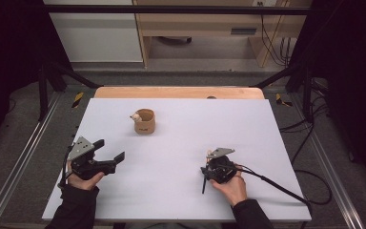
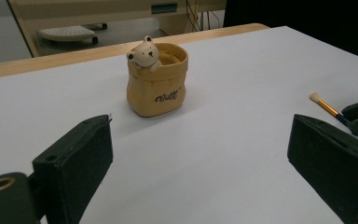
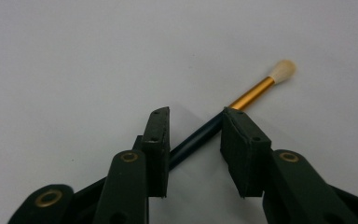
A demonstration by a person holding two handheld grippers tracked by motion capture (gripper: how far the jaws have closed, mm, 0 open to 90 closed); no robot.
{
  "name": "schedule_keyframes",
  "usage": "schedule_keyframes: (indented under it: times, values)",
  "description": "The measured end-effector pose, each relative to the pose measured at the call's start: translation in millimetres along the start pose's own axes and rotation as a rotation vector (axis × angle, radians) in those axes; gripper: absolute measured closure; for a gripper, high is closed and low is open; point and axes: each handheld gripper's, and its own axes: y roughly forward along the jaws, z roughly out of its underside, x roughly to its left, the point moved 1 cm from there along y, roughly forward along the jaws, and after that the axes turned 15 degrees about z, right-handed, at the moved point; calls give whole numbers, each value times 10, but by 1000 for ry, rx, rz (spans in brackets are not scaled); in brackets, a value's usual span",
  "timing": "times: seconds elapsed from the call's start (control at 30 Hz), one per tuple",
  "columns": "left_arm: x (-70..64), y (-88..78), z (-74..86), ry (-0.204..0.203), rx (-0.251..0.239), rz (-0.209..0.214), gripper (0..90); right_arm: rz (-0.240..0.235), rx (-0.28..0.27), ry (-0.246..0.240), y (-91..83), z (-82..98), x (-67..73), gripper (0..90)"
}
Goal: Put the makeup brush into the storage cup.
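Brush (image 3: 223,119) lies slantwise between the fingers (image 3: 156,144) of your right gripper (image 3: 193,140): its dark blue handle passes through the gap, touching the inner edge of the finger on the right of the right gripper view, with a little space left at the other finger. The fingers stand narrow around it, yet you cannot tell whether they clamp it. Past the fingertips the gold ferrule and pale bristle tip stick out over the white surface (image 3: 74,56). In the high view your right gripper (image 1: 213,164) sits at the near right of the surface (image 1: 248,124), the brush (image 1: 203,183) handle pointing back toward you beside your hand (image 1: 231,187).

Your left gripper (image 1: 110,155) is held at the near left in your left hand (image 1: 83,180), its fingers (image 2: 77,163) spread wide with nothing between them. Ahead of them, well apart, stands a yellow sack-shaped pot (image 2: 157,81) with a small bear figure (image 2: 144,53) at its rim, upright toward the far middle of the surface
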Motion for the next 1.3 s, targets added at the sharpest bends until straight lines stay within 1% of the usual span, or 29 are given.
schedule_keyframes:
  times: [0.07,0.2,0.23,0.37,0.4,0.5,0.6,0.83,0.93,0.97,1.03,1.13,1.17,1.2,1.23,1.27,1.3]
  values:
    - [-1,1,-1,1,0,0,62,-1,3,1,-4,2,-2,650]
    - [-2,-5,-5,0,-5,-1,65,-2,16,2,-19,7,-12,701]
    - [-1,-5,-4,-1,-4,-1,65,-2,11,-8,-17,7,-22,712]
    - [-2,-2,-2,-4,-3,-1,65,-7,21,0,-28,12,-26,742]
    - [-4,-4,-2,-2,-3,-1,65,-8,26,6,-33,16,-35,766]
    - [-6,-4,-4,0,-4,0,66,-10,23,1,-31,21,-52,783]
    - [-3,-1,-1,-2,-2,0,66,-18,29,5,-35,25,-71,820]
    - [-10,-7,-7,1,-6,2,67,-18,32,0,-37,25,-74,825]
    - [-11,-3,-6,0,-4,4,67,-21,33,-6,-38,22,-81,800]
    - [-9,0,-5,0,-2,4,67,-24,38,7,-40,17,-78,775]
    - [-6,-1,-4,-4,-3,4,67,-17,39,0,-47,8,-92,747]
    - [-8,-7,-9,-3,-5,4,67,-26,36,-2,-96,-42,-143,696]
    - [-9,-7,-10,-2,-6,4,67,-27,29,-12,-111,-55,-168,689]
    - [-12,-4,-11,-3,-6,5,67,-27,28,-3,-138,-77,-191,680]
    - [-14,-2,-12,-3,-5,7,67,-33,30,-4,-162,-98,-214,646]
    - [-16,-1,-13,-2,-4,8,67,-32,30,-9,-182,-117,-228,617]
    - [-16,0,-13,0,-2,9,67,-15,24,-42,-191,-132,-254,616]
